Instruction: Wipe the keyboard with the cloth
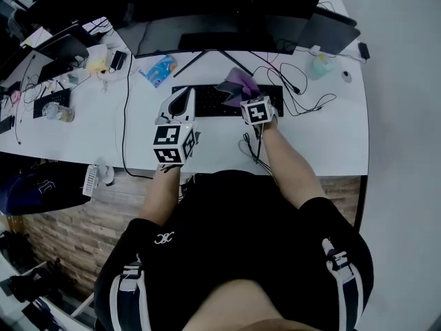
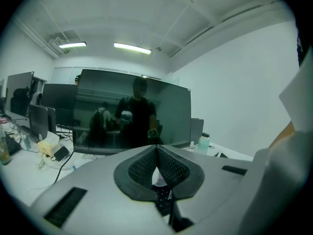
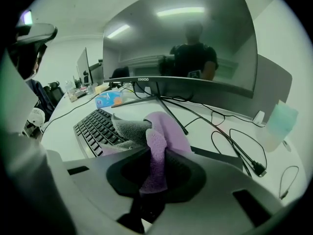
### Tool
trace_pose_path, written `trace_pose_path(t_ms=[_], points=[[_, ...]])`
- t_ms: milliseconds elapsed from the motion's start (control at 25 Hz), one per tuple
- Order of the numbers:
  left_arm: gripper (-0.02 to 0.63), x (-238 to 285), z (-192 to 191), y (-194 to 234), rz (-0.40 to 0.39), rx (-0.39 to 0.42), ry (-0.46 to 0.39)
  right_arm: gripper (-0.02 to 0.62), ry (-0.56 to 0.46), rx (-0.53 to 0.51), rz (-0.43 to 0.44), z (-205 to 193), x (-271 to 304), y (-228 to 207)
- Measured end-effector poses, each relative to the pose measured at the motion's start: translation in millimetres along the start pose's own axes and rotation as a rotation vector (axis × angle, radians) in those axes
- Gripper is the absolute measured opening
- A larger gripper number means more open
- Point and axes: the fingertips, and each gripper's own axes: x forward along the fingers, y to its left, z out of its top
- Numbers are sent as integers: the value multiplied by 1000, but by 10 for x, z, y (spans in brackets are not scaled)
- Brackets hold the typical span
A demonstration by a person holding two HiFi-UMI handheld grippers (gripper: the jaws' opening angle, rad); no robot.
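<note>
A black keyboard lies on the white desk in front of the monitor stand. A purple and grey cloth rests bunched on the keyboard's right half. My right gripper is shut on the cloth. In the right gripper view the purple cloth is pinched between the jaws of the right gripper, with the keyboard stretching off to the left. My left gripper hovers at the keyboard's left end. In its own view the left gripper is shut, pads touching and holding nothing, with keys visible below.
A large dark monitor on a splayed stand stands behind the keyboard. Black cables loop to the right of it and another cable runs down the desk's left. A pale bottle and a blue packet sit further back.
</note>
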Motion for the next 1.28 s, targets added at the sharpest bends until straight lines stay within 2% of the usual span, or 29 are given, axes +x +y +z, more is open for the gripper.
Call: trace_pose_path(t_ms=[360, 480, 640, 920, 1120, 1280], points=[[12, 191, -106, -394, 10, -21, 6, 91, 1, -15, 12, -117, -126, -386], [12, 253, -118, -511, 1, -16, 11, 91, 12, 1, 0, -195, -163, -567], [12, 307, -88, -647, -11, -5, 4, 91, 77, 61, -1, -415, -228, -740], [12, 327, -104, -717, -14, -1, 9, 91, 15, 63, -40, -385, -332, -1015], [12, 330, -105, -719, -16, 0, 15, 91, 51, 144, -43, -520, -393, -1124], [12, 329, -131, -719, -17, 1, 21, 91, 37, 153, -77, -566, -461, -1239]])
